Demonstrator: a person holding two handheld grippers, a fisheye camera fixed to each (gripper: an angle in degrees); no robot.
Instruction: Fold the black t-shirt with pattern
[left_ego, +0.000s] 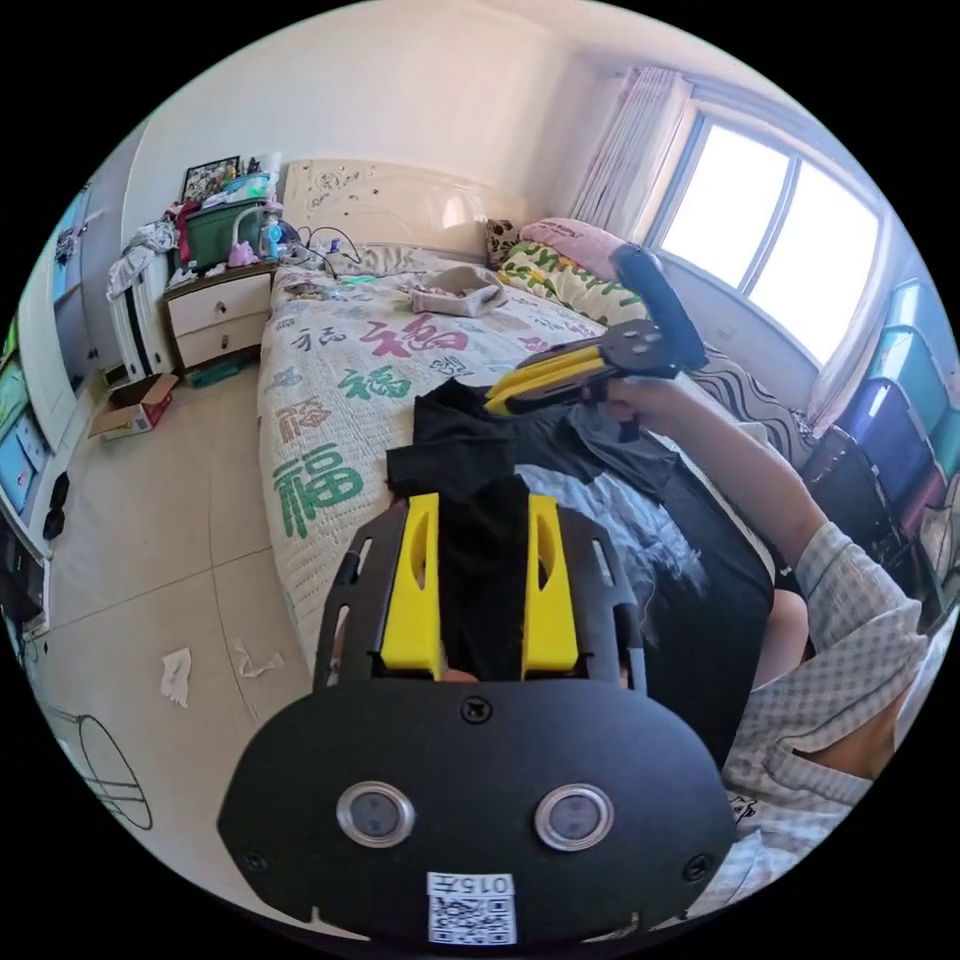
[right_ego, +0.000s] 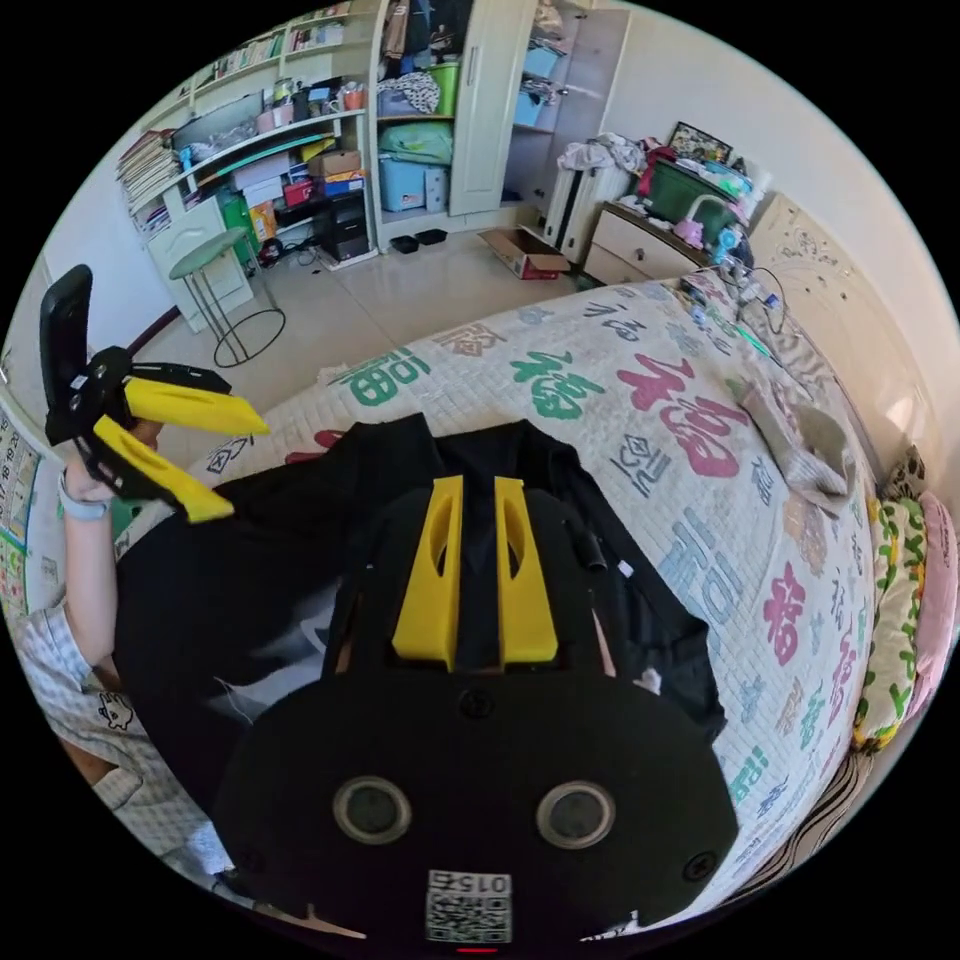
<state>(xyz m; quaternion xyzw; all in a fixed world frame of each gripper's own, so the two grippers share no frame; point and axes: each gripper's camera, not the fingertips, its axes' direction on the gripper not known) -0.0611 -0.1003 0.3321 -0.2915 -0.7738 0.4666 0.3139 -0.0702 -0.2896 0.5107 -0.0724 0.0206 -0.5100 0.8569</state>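
While raised over the bed (left_ego: 320, 420): left gripper (left_ego: 483, 500) jaws pinching black t-shirt (left_ego: 700, 560); right gripper (right_ego: 478, 490) likewise

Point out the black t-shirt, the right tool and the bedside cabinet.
black t-shirt (right_ego: 250, 560): right gripper view, spread body fabric.
right tool (right_ego: 475, 575): right gripper view, between its yellow tips.
bedside cabinet (left_ego: 218, 315): left gripper view, drawer front.

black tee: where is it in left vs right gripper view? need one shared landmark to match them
Left gripper view: the black t-shirt sits centre, on the bed edge, running from this hand-held gripper's jaws toward the other hand-held gripper.
Right gripper view: the shirt lies centre-left, spread under and around this view's own jaws.
Shared landmark: the white nightstand beside the headboard.
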